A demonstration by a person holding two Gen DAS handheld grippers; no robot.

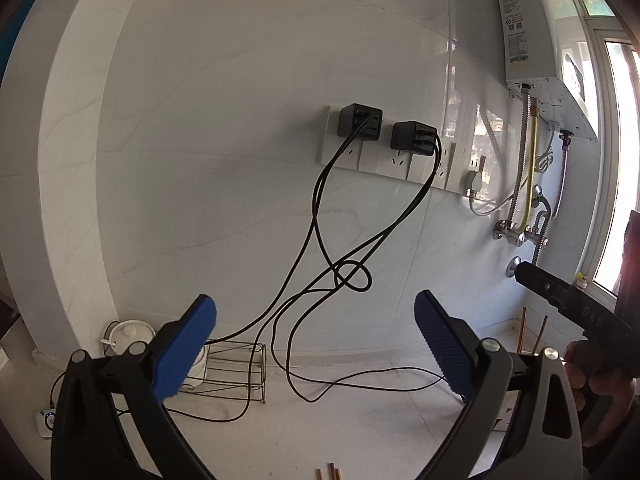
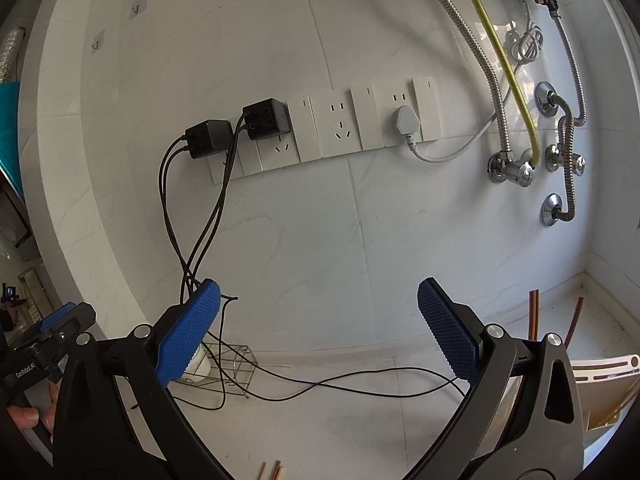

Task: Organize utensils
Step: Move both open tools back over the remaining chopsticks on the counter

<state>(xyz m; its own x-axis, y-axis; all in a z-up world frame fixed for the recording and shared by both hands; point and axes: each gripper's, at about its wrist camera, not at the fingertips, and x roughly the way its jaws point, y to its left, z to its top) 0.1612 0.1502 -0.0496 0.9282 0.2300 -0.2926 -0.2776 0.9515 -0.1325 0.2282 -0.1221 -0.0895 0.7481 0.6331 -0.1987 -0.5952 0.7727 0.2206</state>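
Loose chopsticks [image 1: 329,473] lie on the white countertop [image 1: 360,420] at the very bottom edge of both views, only their tips showing, just below the gap between the fingers; further chopsticks [image 2: 534,314] stand upright at the right, apparently in a white slotted holder [image 2: 600,372], though its body is largely hidden. Left gripper [image 1: 316,344]: blue pads wide apart, nothing between them; right gripper [image 2: 320,332]: likewise spread and empty. Both are raised and aimed at the tiled wall, not at the work. Black cables [image 1: 340,276] trail from the wall chargers across the counter; a wire rack [image 1: 236,368] and a white ceramic pot [image 1: 128,334] sit at the left. Judgement: collection not yet begun. Recommended: tilt one gripper down to bring the loose sticks fully into view; close across their middle; keep clear of the cables; carry them to the holder, tips downward.
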